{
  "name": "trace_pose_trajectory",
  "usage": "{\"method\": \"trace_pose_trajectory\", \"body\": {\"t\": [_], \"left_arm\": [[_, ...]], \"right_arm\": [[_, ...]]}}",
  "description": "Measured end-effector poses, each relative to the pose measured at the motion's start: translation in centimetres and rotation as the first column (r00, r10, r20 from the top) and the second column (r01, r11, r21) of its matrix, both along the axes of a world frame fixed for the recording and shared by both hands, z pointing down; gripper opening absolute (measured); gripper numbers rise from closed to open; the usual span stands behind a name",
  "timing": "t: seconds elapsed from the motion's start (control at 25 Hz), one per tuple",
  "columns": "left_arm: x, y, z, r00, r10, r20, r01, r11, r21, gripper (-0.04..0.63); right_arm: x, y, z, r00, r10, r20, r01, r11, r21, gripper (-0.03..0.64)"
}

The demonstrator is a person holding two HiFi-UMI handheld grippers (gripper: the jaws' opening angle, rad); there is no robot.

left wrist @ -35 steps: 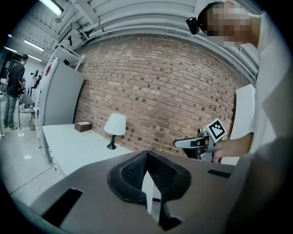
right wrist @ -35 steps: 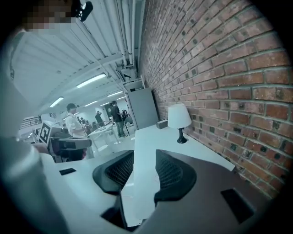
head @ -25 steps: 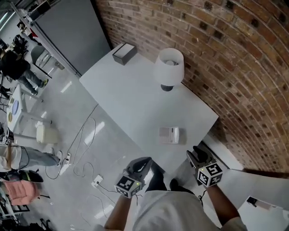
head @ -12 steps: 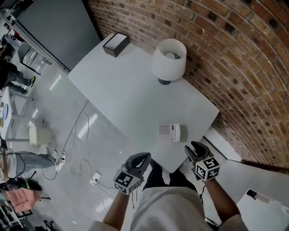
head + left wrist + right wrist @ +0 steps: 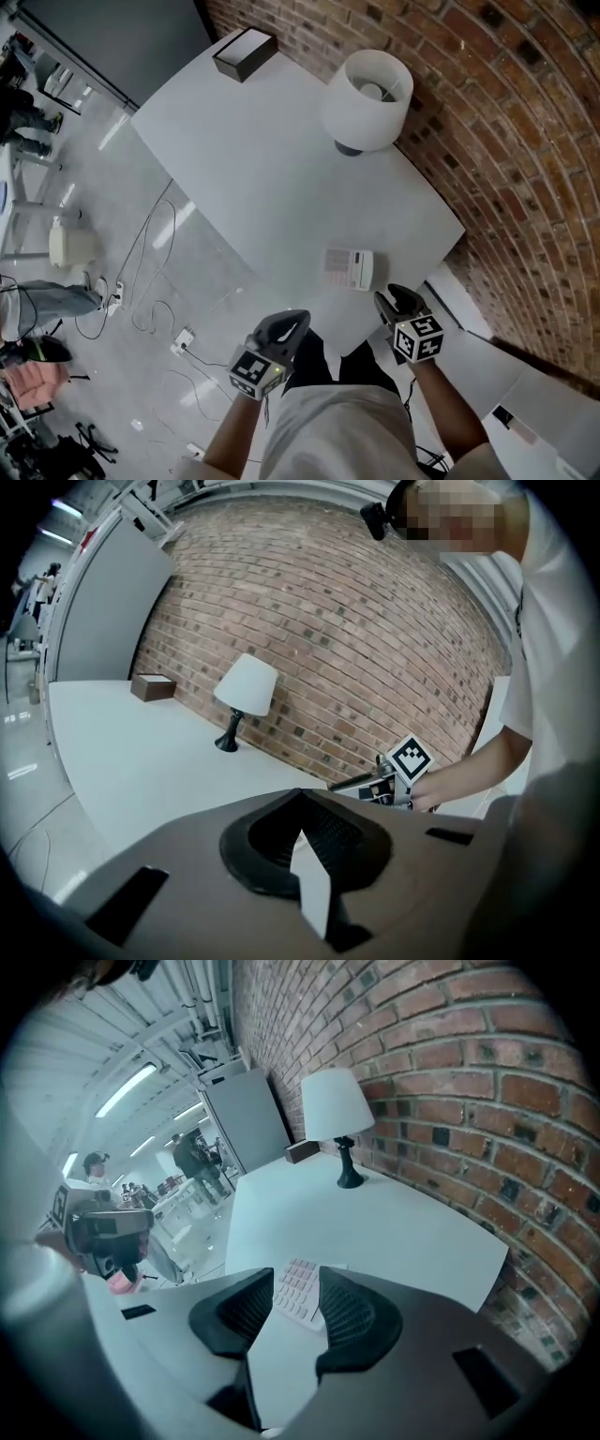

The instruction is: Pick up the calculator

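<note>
The calculator (image 5: 348, 268) is white with pale keys and lies flat near the close corner of the white table (image 5: 244, 159). My right gripper (image 5: 397, 299) hovers just short of that corner, open, a little right of the calculator. In the right gripper view the calculator (image 5: 298, 1299) shows through the gap of the right gripper (image 5: 295, 1276), apart from both pads. My left gripper (image 5: 284, 327) hangs off the table's near edge, left of the calculator. In its own view the left gripper (image 5: 300, 795) has its tips together and holds nothing.
A white table lamp (image 5: 367, 98) stands at the far side by the brick wall (image 5: 506, 141). A dark box (image 5: 244, 53) sits at the far left corner. Cables and a power strip (image 5: 183, 337) lie on the floor to the left.
Both grippers have come lower and nearer the table corner, the right one closing in on the calculator. The calculator has stayed put on the table.
</note>
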State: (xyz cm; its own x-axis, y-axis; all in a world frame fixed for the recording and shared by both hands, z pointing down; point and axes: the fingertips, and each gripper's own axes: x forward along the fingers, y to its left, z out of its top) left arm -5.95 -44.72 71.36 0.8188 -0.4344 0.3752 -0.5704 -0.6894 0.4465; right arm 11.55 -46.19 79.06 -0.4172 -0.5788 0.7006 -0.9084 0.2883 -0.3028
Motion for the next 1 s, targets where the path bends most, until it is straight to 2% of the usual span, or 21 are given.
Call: {"method": "trace_pose_trajectory", "body": {"t": [0.36,0.64,1.0], "left_arm": [[2.2,-1.6,3.3,0.996,-0.083,0.030,0.084,0.996,-0.036,0.012],[3.4,-1.4,5.9,0.991,-0.117,0.058,0.122,0.989,-0.083,0.012],[4.2,-1.7,7.9,0.987,-0.143,0.067,0.150,0.982,-0.113,0.012]], "right_arm": [[0.1,-1.9,6.9,0.995,-0.096,0.035,0.099,0.988,-0.116,0.182],[0.5,-2.0,12.2,0.993,-0.052,0.104,0.075,0.967,-0.242,0.192],[-0.6,-2.2,15.6,0.977,0.002,0.213,0.071,0.939,-0.336,0.199]]}}
